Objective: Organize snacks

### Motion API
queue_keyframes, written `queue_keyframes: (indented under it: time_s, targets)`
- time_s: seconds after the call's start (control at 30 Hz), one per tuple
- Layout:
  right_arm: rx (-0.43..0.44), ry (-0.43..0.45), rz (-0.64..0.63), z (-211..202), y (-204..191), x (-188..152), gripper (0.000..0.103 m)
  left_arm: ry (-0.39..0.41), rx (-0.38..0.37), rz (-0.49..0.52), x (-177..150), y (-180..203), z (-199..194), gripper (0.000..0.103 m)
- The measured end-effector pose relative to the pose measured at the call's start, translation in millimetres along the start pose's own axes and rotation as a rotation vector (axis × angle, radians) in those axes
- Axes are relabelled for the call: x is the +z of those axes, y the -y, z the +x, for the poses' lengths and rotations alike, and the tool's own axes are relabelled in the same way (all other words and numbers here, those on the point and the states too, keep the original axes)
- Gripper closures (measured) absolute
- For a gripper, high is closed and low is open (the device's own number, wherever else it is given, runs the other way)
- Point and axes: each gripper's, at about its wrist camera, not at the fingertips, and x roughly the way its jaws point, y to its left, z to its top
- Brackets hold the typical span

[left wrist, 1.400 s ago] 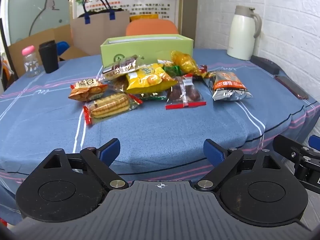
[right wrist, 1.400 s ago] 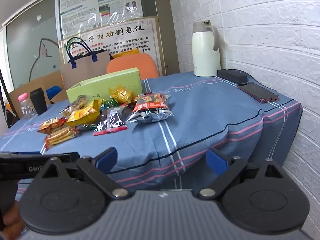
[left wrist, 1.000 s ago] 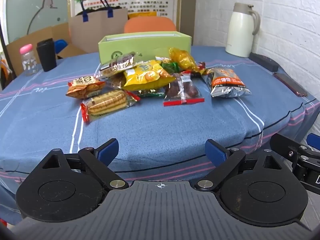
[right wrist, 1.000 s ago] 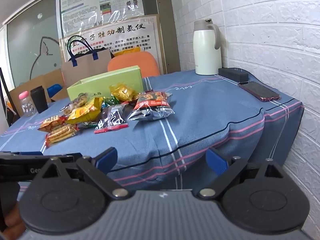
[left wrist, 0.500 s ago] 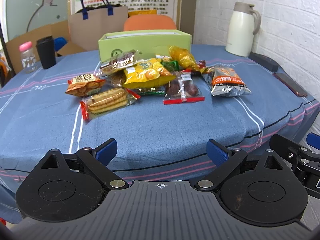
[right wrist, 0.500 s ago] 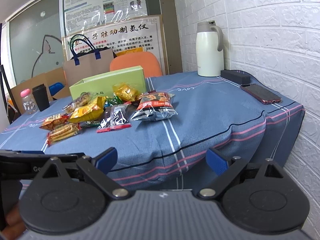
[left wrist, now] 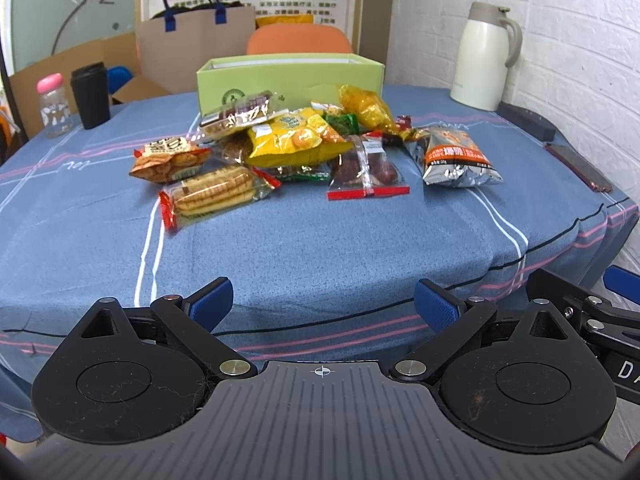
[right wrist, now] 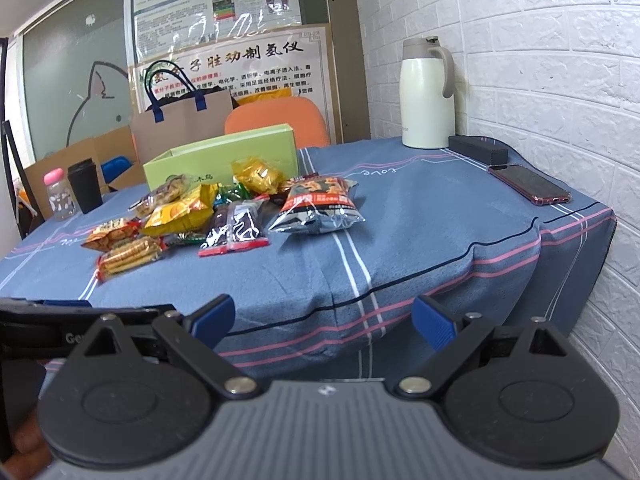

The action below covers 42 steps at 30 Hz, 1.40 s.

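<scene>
Several snack packets lie in a loose heap on the blue tablecloth (left wrist: 320, 248), in front of an open green box (left wrist: 290, 76). Among them are a clear biscuit pack (left wrist: 216, 194), a yellow bag (left wrist: 294, 140), a red-edged pack of dates (left wrist: 366, 168) and a silver and orange bag (left wrist: 456, 156). My left gripper (left wrist: 322, 304) hangs open over the table's near edge, well short of the heap, with nothing between its blue fingertips. In the right wrist view my right gripper (right wrist: 324, 318) is open too, empty, before the table's front edge; the silver bag (right wrist: 318, 204) lies nearest it.
A white jug (left wrist: 486, 56), a black case (left wrist: 528, 122) and a phone (left wrist: 578, 166) line the right side by the brick wall. A black cup (left wrist: 90, 94) and a pink-capped bottle (left wrist: 54, 104) stand far left. A paper bag (left wrist: 196, 44) and an orange chair (left wrist: 298, 40) are behind the table.
Both views have shifted only slightly; the heap sits a touch nearer and higher in the picture. Nothing on the table has moved, and both grippers stay open.
</scene>
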Motion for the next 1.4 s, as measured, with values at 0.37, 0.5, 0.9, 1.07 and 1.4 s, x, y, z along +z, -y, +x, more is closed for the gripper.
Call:
queue_keyframes:
  time_s: [0.37, 0.5, 0.9, 1.07, 1.4]
  targets:
    - [0.003, -0.002, -0.009, 0.0, -2.5, -0.9, 0.01, -0.003, -0.009, -0.007, 0.0, -2.8, -0.6, 0.016]
    - [0.004, -0.005, -0.013, 0.6, -2.7, -1.2, 0.01, -0.01, -0.018, -0.011, 1.7, -2.7, 1.9, 0.017]
    - [-0.088, -0.018, -0.012, 45.4, 31.9, 31.2, 0.01, -0.083, -0.091, -0.038, 47.9, 3.3, 35.4, 0.021]
    - [-0.067, -0.092, -0.025, 103.8, 45.2, 48.3, 0.01, -0.104, -0.145, -0.093, 70.6, -9.4, 49.5, 0.02]
    - [-0.022, -0.12, -0.097, 143.4, 41.7, 47.9, 0.009, -0.143, -0.25, -0.109, 112.6, 13.6, 86.4, 0.023]
